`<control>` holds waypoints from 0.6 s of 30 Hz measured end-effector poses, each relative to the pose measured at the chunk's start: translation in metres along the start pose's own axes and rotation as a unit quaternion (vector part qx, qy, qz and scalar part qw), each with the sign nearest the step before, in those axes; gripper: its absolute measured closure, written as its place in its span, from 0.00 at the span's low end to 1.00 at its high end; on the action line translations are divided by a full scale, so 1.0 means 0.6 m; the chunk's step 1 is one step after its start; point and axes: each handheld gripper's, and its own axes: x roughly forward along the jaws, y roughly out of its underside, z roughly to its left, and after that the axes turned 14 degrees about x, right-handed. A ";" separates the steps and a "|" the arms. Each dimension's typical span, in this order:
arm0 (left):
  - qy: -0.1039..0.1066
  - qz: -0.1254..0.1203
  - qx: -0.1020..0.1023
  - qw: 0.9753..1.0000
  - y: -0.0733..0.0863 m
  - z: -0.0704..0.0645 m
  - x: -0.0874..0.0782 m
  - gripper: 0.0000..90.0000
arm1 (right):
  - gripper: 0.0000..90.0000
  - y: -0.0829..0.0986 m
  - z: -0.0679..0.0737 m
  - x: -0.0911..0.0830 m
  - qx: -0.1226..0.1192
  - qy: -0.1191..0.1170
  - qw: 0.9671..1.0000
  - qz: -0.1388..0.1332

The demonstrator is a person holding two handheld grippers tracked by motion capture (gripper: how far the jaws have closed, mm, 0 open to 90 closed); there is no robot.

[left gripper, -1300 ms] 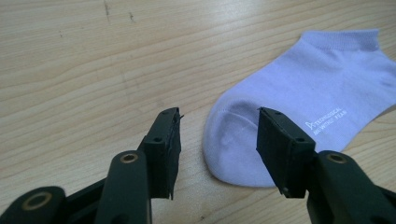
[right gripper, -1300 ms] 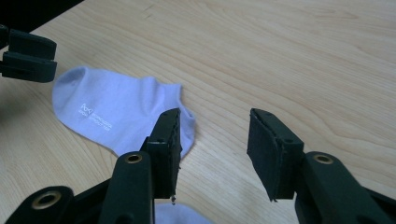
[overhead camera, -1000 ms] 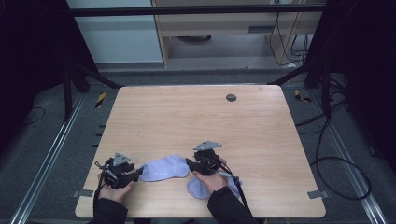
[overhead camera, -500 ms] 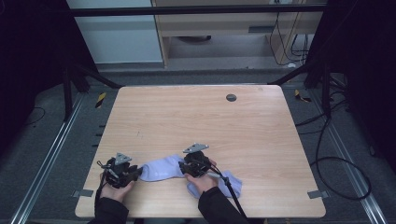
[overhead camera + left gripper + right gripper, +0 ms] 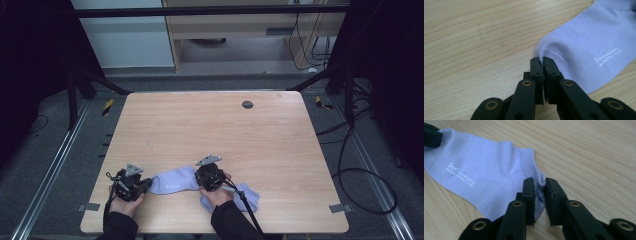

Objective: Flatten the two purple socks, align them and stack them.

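Pale lilac knit lies along the near edge of the wooden surface point(image 5: 280, 135): a short sock point(image 5: 172, 181), stretched flat between two hand-held grippers, and a second sock point(image 5: 250, 197) of the same colour lying just right of it, partly under the person's right hand and cable.

At the left, the left gripper point(image 5: 541, 65) has its fingers point(image 5: 535, 72) pressed together on the rounded toe end of the sock, a thin fold of cloth pinched between them. White lettering point(image 5: 608, 57) sits on the fabric just beyond.

Further right, the right gripper point(image 5: 539, 185) sits at the opposite, cuff end. Its fingers point(image 5: 528, 195) are not fully together; a gap shows, with a small bunch of the ribbed hem caught in it, so it looks like a loose hold on the cloth.

To my eye the step in hand is spreading and straightening this sock, each end held and drawn apart. The next move probably calls for a firm pinch at the cuff and an even pull or lift from both sides, so the sock stays flat and can be folded or laid over its partner without dragging that one along.
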 end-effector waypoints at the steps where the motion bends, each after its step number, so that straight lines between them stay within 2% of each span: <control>1: 0.003 -0.001 0.001 1.000 0.000 0.000 -0.001 0.96 | 0.93 0.000 0.000 0.000 0.001 -0.001 1.000 0.000; 6: 0.004 -0.014 -0.005 1.000 -0.004 -0.001 -0.009 0.97 | 0.96 -0.003 0.001 -0.005 0.008 -0.007 1.000 0.005; 11: 0.010 -0.031 -0.010 0.999 -0.009 -0.002 -0.022 0.97 | 0.96 -0.007 0.000 -0.020 0.012 -0.020 1.000 -0.003; 14: 0.019 -0.052 -0.014 0.998 -0.018 -0.011 -0.035 0.97 | 0.96 -0.014 -0.003 -0.045 0.007 -0.024 1.000 -0.015; 18: 0.019 -0.058 -0.015 0.998 -0.030 -0.022 -0.042 0.97 | 0.96 -0.015 -0.012 -0.071 0.007 -0.029 0.999 -0.025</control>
